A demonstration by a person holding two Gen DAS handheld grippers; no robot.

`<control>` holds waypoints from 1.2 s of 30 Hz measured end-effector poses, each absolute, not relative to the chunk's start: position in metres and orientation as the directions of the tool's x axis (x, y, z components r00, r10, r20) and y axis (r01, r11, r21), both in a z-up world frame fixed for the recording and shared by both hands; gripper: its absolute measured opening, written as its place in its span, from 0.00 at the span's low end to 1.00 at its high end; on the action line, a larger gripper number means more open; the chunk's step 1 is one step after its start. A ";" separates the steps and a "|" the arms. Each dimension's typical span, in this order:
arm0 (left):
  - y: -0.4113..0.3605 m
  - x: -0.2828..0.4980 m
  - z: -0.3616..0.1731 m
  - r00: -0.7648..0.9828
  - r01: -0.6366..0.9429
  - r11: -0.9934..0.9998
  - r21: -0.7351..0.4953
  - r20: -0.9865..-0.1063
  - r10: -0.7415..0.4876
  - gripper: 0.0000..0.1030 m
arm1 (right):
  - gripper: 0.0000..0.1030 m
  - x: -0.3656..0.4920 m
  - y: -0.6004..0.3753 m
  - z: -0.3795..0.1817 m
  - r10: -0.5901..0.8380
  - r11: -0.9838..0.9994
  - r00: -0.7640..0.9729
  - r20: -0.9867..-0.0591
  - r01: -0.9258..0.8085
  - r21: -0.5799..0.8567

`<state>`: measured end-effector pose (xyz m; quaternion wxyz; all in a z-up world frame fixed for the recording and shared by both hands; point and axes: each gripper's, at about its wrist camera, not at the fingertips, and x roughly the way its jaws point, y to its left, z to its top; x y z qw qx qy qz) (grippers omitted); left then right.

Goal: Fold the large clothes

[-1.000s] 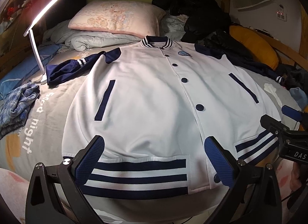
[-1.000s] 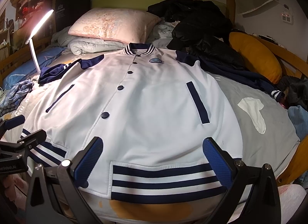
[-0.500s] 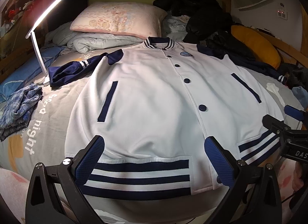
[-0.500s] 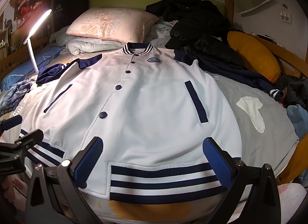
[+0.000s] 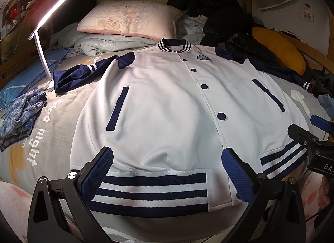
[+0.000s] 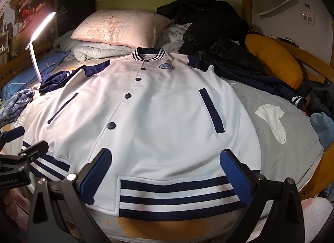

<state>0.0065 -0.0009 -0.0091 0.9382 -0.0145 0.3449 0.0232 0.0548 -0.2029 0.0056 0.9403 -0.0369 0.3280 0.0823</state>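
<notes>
A white baseball jacket (image 5: 167, 105) with navy sleeves, navy buttons and a striped hem lies flat and buttoned, front up, on the bed; it also shows in the right wrist view (image 6: 158, 117). Its left sleeve (image 5: 79, 74) is bunched beside it, its right sleeve (image 6: 261, 84) stretches out to the right. My left gripper (image 5: 167, 174) is open and empty above the left half of the hem. My right gripper (image 6: 167, 172) is open and empty above the right half of the hem. Neither touches the jacket.
A pink pillow (image 5: 129, 19) and grey quilt lie at the head. Black clothes (image 6: 213, 27) and an orange cushion (image 6: 273, 57) are at the back right. A lit white lamp (image 5: 46, 34) and a blue plaid cloth (image 5: 23, 113) are at the left. A white sock (image 6: 271, 119) lies right.
Both grippers have drifted slightly, so the jacket sits a little differently in both views. Both stay open. The jacket has not moved.
</notes>
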 end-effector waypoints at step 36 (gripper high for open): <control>-0.002 -0.002 -0.001 0.802 -0.078 0.997 0.012 -0.593 0.069 1.00 | 1.00 0.055 -0.211 0.008 0.063 0.995 0.781 -0.622 -0.098 -0.023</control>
